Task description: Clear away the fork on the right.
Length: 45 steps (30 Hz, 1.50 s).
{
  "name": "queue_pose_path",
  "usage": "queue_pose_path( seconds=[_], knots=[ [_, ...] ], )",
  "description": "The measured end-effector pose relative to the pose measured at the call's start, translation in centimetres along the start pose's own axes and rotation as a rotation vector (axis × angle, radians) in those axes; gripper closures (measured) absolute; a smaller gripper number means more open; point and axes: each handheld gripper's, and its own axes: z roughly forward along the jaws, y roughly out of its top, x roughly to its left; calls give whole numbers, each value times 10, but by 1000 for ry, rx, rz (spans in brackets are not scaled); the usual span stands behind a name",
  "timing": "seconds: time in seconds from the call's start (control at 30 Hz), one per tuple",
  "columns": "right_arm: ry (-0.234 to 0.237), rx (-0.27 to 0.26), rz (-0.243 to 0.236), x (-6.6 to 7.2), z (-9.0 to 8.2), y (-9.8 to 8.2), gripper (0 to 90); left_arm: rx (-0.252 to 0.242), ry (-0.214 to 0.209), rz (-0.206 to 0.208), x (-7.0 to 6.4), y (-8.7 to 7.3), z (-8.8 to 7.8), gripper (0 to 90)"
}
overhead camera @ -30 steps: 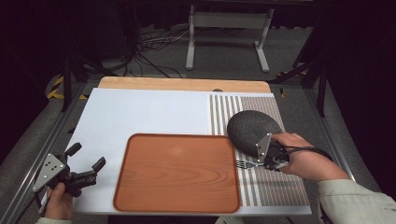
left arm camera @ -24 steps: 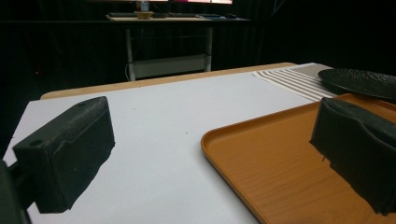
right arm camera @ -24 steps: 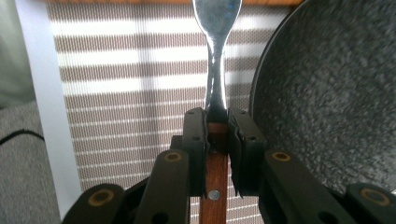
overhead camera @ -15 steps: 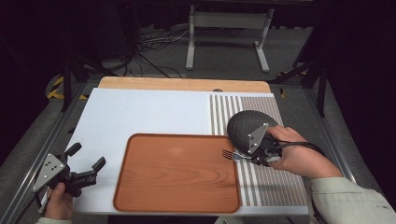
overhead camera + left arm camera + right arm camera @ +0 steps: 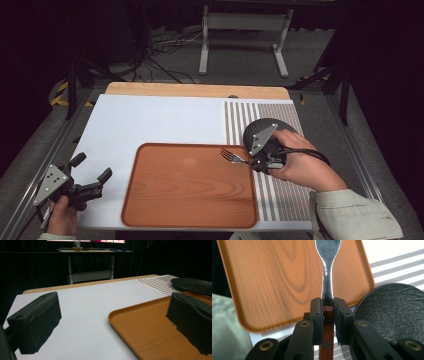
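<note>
The left gripper [image 5: 92,184] waits near the table's front-left corner, jaws apart. The right gripper [image 5: 248,161], clamped on the fork's [image 5: 231,155] wooden handle, has carried it off the striped placemat [image 5: 290,192] over the wooden tray's [image 5: 190,187] edge, probably for placing; the black plate [image 5: 290,126] lies beyond.

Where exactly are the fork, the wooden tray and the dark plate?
fork [image 5: 231,155], high view, on its tines
wooden tray [image 5: 185,187], high view, on its bare floor
dark plate [image 5: 397,310], right gripper view, on its textured surface
</note>
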Motion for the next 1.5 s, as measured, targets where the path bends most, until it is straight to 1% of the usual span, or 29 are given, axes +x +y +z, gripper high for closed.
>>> queue_pose_path(
  seconds=[0.03,0.07,0.1,0.13,0.2,0.23,0.3,0.33,0.37,0.47,0.5,0.57,0.7,0.77,0.8,0.9,0.93,0.97,1.0,1.07,1.1,1.13,1.23,1.3,1.33,1.37,1.4,1.5],
  knots=[
    [0,0,0,0,0,0,786,-1,0,0,0,0,0,2],
    [-1,-4,12,1,0,2,786,-1,0,-2,0,0,0,2],
    [3,-13,38,2,1,5,786,-1,0,-1,0,0,0,2],
    [3,-13,38,2,1,5,786,-2,2,-2,0,0,0,2],
    [5,-29,86,3,1,9,786,-3,2,-2,0,0,0,2],
    [5,-29,86,3,1,9,786,-3,2,-2,0,0,0,2],
    [-3,-40,120,4,2,11,786,-3,1,2,0,1,0,2],
    [-1,-42,163,5,2,13,786,-4,0,1,0,1,0,2],
    [-1,-42,163,5,2,13,786,-5,0,0,0,1,0,2],
    [15,-51,211,7,4,16,786,-5,1,2,0,1,0,2],
    [23,-52,240,9,5,18,786,-4,1,3,0,1,0,2],
    [25,-52,248,9,6,19,786,-4,2,2,0,1,0,2],
    [17,-52,289,11,14,24,786,-5,1,0,0,1,0,2],
    [21,-35,298,12,19,26,786,-5,1,0,0,1,-1,2],
    [13,-28,310,12,21,27,786,-5,1,2,0,1,-1,2],
    [14,-27,340,14,26,30,786,-6,1,3,0,1,-1,2],
    [13,-24,363,15,28,31,786,-7,1,1,0,1,-1,2],
    [9,-17,375,15,30,32,786,-7,2,1,0,1,-1,2],
    [12,-14,401,16,32,34,786,-7,2,1,0,1,-1,2],
    [16,-15,434,17,34,34,786,-8,2,0,0,1,-1,2],
    [16,-15,434,17,34,34,786,-8,2,0,0,1,-1,2],
    [14,-13,470,18,36,35,786,-8,2,0,1,1,-1,2],
    [2,-4,497,18,40,36,786,-9,2,-2,0,2,-1,2],
    [3,3,535,18,43,37,786,-8,2,-2,0,2,-1,2],
    [3,3,535,18,43,37,786,-8,2,-2,0,2,-1,2],
    [-1,-2,547,18,44,37,786,-7,2,0,1,2,-1,2],
    [5,-8,579,19,45,37,786,-8,3,-2,0,2,-1,2],
    [4,-2,623,19,47,38,786,-8,1,-1,0,2,-1,2]
  ],
)
